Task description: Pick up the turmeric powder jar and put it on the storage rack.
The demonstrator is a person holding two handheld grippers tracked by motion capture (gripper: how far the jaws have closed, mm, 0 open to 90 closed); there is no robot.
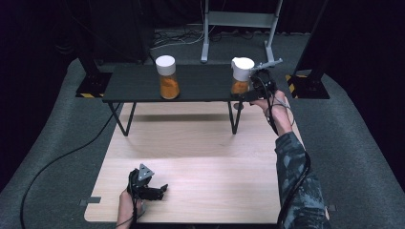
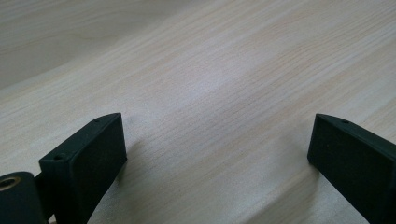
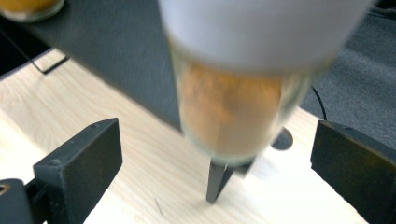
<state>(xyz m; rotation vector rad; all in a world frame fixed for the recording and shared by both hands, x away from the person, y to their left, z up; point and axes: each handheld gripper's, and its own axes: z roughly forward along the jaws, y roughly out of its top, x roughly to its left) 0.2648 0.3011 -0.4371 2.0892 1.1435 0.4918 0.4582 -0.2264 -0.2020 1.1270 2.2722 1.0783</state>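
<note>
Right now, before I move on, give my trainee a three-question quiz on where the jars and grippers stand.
1. True or false: the right gripper is clamped on the right jar.
2. Which does the left gripper hover over: A the black shelf, B the wooden table, C the carpet?
3. How many white-lidded jars of orange powder stand on the shelf?

Key
1. False: its jaws are apart with the jar between them, clear of both.
2. B, jaws open, nothing between.
3. Two: the left jar and the right jar at the shelf's right end.
</note>
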